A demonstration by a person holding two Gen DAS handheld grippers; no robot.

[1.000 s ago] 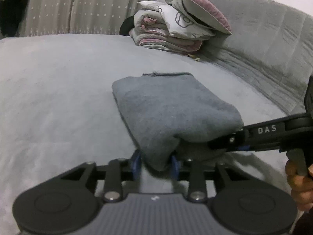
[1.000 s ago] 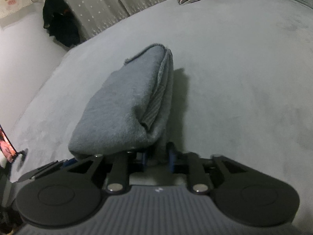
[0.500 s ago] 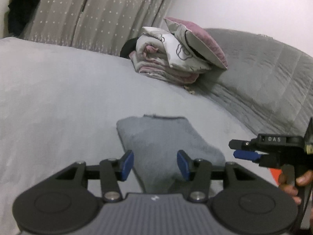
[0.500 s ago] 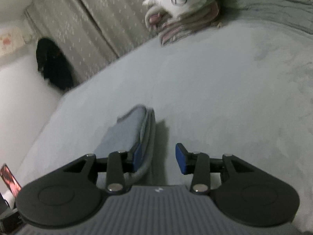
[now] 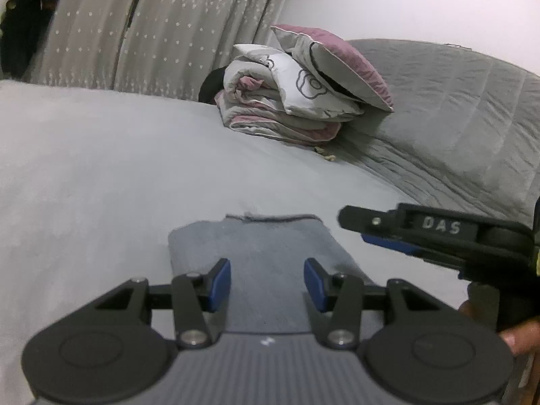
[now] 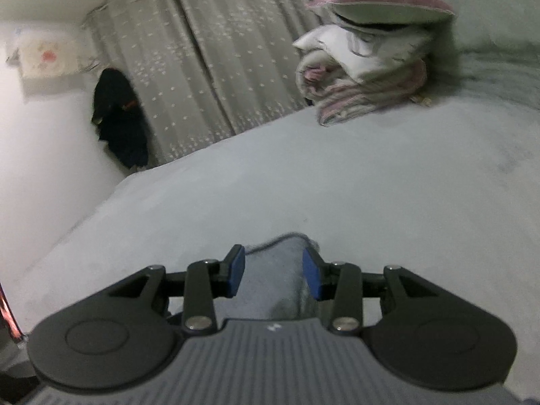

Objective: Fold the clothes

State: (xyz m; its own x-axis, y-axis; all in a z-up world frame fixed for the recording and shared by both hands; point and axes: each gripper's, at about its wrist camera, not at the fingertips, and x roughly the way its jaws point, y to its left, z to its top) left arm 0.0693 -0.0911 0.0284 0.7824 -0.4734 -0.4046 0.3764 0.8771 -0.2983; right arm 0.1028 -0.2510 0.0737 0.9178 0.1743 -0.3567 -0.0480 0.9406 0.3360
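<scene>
A folded grey garment [image 5: 266,253] lies flat on the light grey bed [image 5: 101,175]. My left gripper [image 5: 267,285] is open and empty, raised above the garment's near end. My right gripper [image 6: 273,276] is open and empty too, lifted above the same garment [image 6: 280,270], which shows between its blue pads. In the left wrist view the right gripper [image 5: 357,227] reaches in from the right, just past the garment's right edge, held by a hand [image 5: 519,334].
A pile of folded pink and white bedding with a pillow [image 5: 297,91] sits at the far end of the bed. A grey quilted headboard [image 5: 455,111] runs along the right. Dotted curtains [image 5: 152,27] hang behind. A dark garment [image 6: 118,118] hangs by the wall.
Both grippers let go of the grey garment, opened, and lifted up and back. The garment dropped from its held-up fold to lie flat on the bed.
</scene>
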